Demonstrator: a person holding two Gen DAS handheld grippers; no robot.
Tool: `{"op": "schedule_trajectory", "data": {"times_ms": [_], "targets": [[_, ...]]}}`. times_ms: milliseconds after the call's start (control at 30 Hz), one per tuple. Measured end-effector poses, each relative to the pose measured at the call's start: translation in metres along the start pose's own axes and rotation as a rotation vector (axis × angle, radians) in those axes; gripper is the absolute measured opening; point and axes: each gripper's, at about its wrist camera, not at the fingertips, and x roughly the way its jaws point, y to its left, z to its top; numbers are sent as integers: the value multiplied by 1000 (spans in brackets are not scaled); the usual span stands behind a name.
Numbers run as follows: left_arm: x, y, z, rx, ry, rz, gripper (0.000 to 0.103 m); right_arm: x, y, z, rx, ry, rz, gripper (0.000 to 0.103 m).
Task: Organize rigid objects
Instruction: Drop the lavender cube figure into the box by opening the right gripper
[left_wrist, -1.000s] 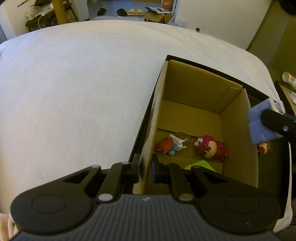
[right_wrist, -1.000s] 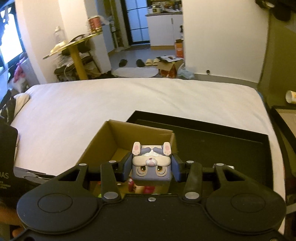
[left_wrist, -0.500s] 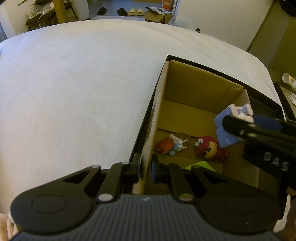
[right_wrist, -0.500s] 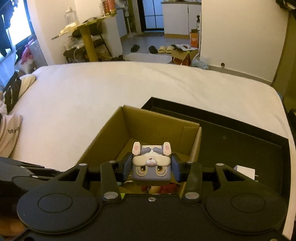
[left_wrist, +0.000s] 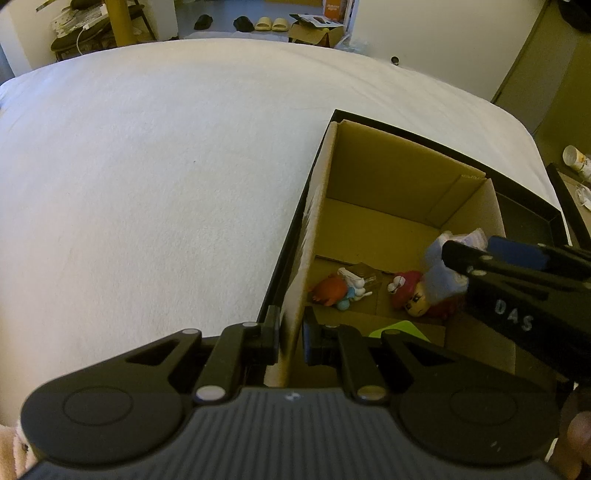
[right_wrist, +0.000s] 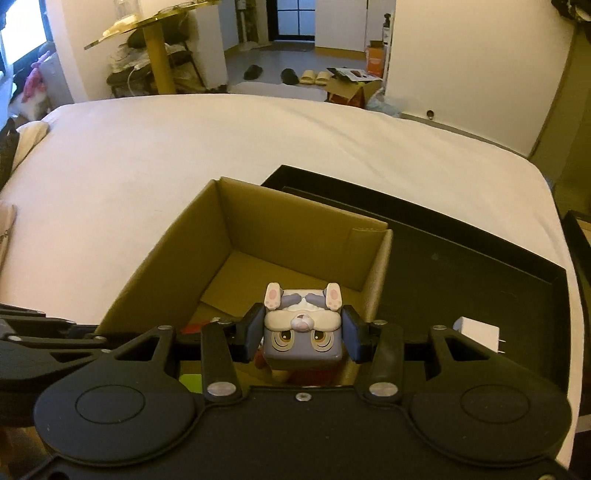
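Note:
An open cardboard box (left_wrist: 376, 177) (right_wrist: 295, 229) stands in a black tray (right_wrist: 480, 280) on a white bed. My left gripper (left_wrist: 291, 328) is shut on the box's near left wall. My right gripper (right_wrist: 302, 332) is shut on a grey-blue cube bunny toy (right_wrist: 302, 343) and holds it over the box's near right part; the toy shows blurred in the left wrist view (left_wrist: 443, 266). On the box floor lie a red-capped figure (left_wrist: 410, 295), an orange and blue toy (left_wrist: 332, 291) and a lime green piece (left_wrist: 399, 328).
A white plug adapter (right_wrist: 476, 332) lies in the black tray right of the box. The white bed (left_wrist: 147, 184) spreads left and beyond. A paper cup (left_wrist: 576, 162) sits off the bed at the right. A yellow table (right_wrist: 155, 44) and shoes stand on the floor behind.
My right gripper has carried the bunny toy left from over the tray to over the box and lower into it. My left gripper has kept hold of the box wall.

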Motion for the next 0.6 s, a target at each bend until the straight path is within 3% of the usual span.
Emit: {"op": "schedule_trajectory", "data": {"times_ms": [600], "targets": [[-1,0,2,-3,-2,1,11,-49,-39,-16,159,-89,15,44]]}}
